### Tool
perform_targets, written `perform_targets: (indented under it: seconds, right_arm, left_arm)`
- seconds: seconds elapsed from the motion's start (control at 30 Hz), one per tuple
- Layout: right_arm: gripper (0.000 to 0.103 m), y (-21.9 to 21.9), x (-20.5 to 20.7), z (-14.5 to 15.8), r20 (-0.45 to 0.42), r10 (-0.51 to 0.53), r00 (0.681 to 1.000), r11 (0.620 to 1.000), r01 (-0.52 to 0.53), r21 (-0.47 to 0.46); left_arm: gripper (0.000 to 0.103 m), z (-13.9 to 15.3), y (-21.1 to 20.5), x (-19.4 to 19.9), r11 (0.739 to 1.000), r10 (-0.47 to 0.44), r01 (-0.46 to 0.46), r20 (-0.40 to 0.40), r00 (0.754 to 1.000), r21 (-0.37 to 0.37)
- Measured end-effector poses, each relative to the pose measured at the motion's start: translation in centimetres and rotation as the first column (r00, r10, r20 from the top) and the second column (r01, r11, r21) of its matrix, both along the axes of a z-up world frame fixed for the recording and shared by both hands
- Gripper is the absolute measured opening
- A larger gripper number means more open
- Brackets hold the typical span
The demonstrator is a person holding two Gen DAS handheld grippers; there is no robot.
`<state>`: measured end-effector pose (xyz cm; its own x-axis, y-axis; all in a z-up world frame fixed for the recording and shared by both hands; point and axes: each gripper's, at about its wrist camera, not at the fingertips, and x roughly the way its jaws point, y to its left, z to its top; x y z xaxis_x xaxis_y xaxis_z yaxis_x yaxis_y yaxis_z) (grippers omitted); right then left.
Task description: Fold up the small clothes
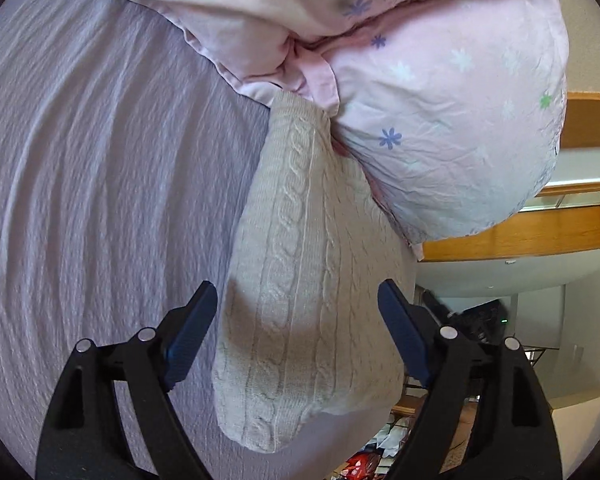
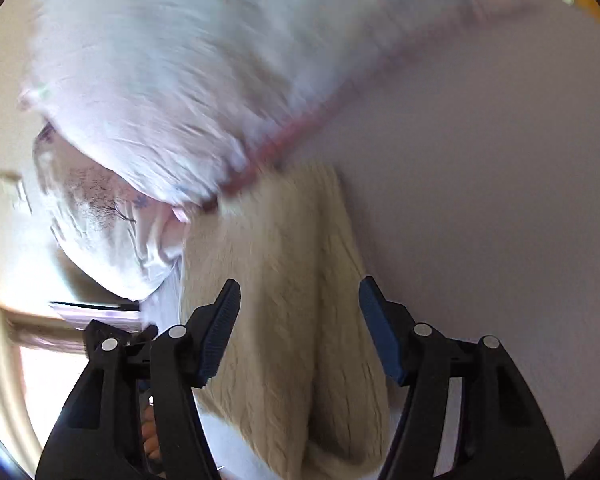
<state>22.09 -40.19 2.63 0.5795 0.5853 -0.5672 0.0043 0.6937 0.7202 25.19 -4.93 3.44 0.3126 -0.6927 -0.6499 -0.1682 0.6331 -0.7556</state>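
A cream cable-knit garment lies folded in a long narrow shape on the lavender bed sheet, its far end tucked against a pink flowered pillow. My left gripper is open, its blue pads on either side of the knit and above it. In the blurred right wrist view the same knit lies between the pads of my right gripper, which is open too. Neither gripper holds anything.
A second pink pillow or duvet lies along the head of the bed. A wooden bed frame and the room floor with clutter show past the bed's edge. The pillow fills the upper left of the right wrist view.
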Motion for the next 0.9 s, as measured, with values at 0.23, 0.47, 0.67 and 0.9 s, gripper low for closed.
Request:
perform_targets:
  seconds: [0.23,0.47,0.67,0.9]
  right_arm:
    - [0.003,3.2,1.5,0.3,0.006,0.007,1.0,0.962,-0.005,-0.273]
    - [0.086,-1.5,1.1,-1.3,-0.096,-0.101,0.99,0.995,0.101,-0.011]
    - [0.098,1.8,1.5,-3.6,-0.168,0.021,0.986,1.0,-0.018,0.017]
    - [0.035,5.6,-0.7,-2.9,-0.079,0.013,0.997,1.0,-0.012,0.01]
  left_arm:
    - [0.084,-0.3,-3.3,1.6,0.996,-0.068,0.067,0.011,0.998,0.052]
    - [0.087,-2.1,-6.1,3.1,0.991,-0.119,0.12,-0.019,0.993,0.066]
    - [0.088,-2.8,-5.7,3.0,0.995,-0.099,0.099,-0.019,0.995,0.009]
    - [0.038,-1.7,-2.8,1.5,0.99,-0.137,0.134,0.054,0.989,0.052]
